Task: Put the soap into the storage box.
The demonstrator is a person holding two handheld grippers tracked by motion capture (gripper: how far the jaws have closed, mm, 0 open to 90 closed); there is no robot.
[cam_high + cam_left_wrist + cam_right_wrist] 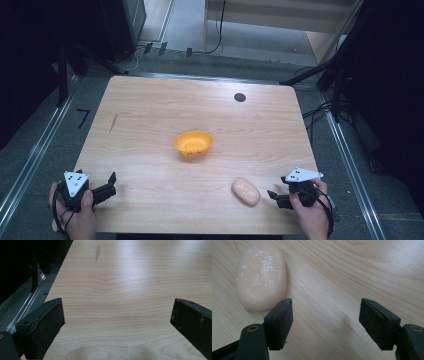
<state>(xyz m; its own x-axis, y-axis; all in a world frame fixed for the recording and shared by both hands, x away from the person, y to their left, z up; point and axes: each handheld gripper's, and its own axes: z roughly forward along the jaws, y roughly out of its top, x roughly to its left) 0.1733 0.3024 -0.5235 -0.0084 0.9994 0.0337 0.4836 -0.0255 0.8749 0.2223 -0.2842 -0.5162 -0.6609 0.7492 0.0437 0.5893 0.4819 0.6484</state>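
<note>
Soap bar near right gripper, not grasped yet.
Pale soap bar (245, 192) lies on worktop (150, 130) front-right, just left of right gripper (278, 196); long axis slants toward front-right. Right jaws spread, empty. Left gripper (112, 183) well apart, jaws spread. Orange bowl (193, 143) mid-worktop.

The high view was dim at its edges, the floor and black stands around the pale rectangular wooden table (150, 125) nearly lost in darkness, while the tabletop itself was evenly lit from above. The picture was soft and low in detail. The round orange plastic bowl (193, 143) cast only a faint shadow. In the left gripper view a broad whitish glare washed over the wood toward the far right. In the right gripper view the pale pink oval soap bar (260, 275) looked slightly blurred, with bright speckles.
</note>
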